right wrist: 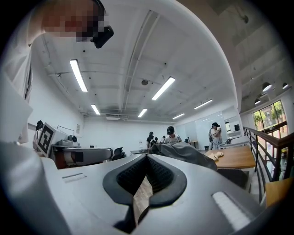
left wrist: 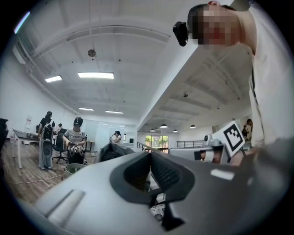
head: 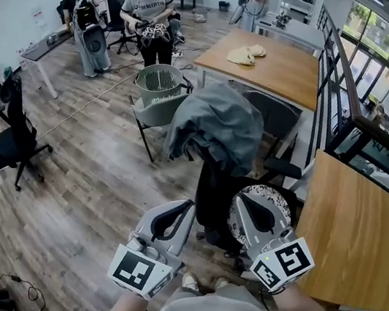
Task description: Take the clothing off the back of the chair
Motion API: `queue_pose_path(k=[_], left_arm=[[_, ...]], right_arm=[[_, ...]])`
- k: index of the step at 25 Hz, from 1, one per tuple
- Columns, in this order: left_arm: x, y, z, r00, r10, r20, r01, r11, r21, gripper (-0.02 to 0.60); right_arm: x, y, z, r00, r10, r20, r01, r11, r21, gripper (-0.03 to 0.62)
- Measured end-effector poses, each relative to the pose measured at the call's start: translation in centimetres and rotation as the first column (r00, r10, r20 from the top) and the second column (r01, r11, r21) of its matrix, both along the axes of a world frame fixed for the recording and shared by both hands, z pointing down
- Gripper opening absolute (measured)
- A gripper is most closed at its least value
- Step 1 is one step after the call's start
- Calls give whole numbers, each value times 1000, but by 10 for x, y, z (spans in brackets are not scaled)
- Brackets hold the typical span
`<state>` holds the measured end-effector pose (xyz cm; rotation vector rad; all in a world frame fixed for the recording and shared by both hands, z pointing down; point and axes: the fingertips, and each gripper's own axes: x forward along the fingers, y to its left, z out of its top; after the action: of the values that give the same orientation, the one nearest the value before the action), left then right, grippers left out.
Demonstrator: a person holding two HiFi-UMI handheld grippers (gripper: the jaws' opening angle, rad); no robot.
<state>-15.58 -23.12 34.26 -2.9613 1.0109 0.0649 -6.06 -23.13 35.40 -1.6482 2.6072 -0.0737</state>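
**Clothing** [head: 213, 127]: a grey piece draped over the top of the chair [head: 213, 200] back at the centre of the head view. It is bunched at the crest, hangs down both sides, and nothing holds it.

**Left claw** [head: 182, 210] and **right claw** [head: 246, 203]: these sit at 7 o'clock and 6 o'clock of the clothing. Both are near the chair but apart from the fabric. Each has its jaws pressed together with nothing between them, as each gripper view shows, and each faces the clothing.

**Surroundings:** a slatted basket [head: 159, 83] stands at 12 o'clock. A wooden surface [head: 285, 75] at 1 o'clock carries some pale rags [head: 247, 54]. An office chair [head: 14, 145] stands alone on the floor [head: 96, 190] at 9 o'clock. People [head: 148, 10] work at the far end of the room.

**Progress, as judged:** no part of the task is done, since the clothing lies wholly on the chair back. What is left is to spread a claw, bring it to the fabric, pinch a fold, and lift the clothing up and clear of the chair.
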Motion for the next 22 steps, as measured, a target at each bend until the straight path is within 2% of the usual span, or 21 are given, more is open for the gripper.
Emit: queue_pose_path(k=[8, 15, 22], left_arm=[[18, -15, -3, 999, -42, -1, 42, 998, -52, 2], [29, -25, -3, 998, -65, -2, 65, 997, -32, 1], [42, -39, -2, 998, -64, 2, 64, 998, -20, 2]], right_arm=[[18, -13, 2, 999, -41, -9, 41, 999, -32, 0], [31, -22, 3, 995, -85, 60, 90, 993, -74, 0], [42, -36, 4, 992, -102, 78, 107, 992, -71, 0]])
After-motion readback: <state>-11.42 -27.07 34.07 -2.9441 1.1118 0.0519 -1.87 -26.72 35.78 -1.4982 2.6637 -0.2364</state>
